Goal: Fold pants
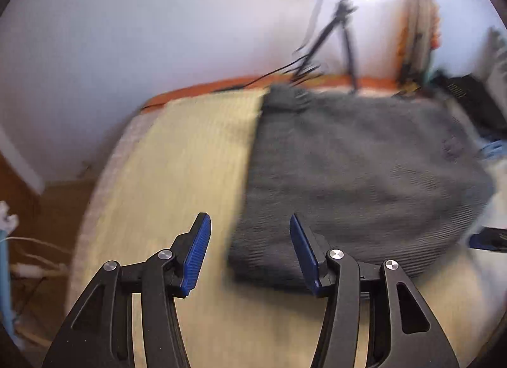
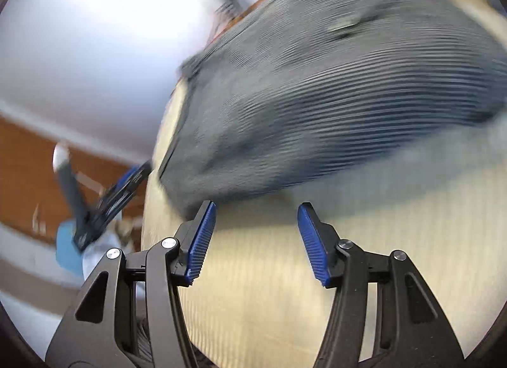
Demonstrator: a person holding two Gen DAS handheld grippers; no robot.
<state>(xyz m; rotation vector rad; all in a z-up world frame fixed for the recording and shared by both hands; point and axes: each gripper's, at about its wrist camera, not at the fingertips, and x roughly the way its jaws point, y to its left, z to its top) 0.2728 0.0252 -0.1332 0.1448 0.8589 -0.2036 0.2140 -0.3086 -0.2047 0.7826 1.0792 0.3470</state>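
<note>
Left wrist: pants [image 1: 355,171] ahead — left hand-held gripper [image 1: 250,250] agape.

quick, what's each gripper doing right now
Left gripper: open, holding nothing, at the near edge of the grey pants.
Right gripper: open, holding nothing, over the mat.

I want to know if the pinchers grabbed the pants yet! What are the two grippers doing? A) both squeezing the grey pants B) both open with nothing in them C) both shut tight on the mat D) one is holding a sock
B: the left gripper and right gripper both stand with blue pads apart and empty, near the grey corduroy pants lying on the straw mat.
</note>
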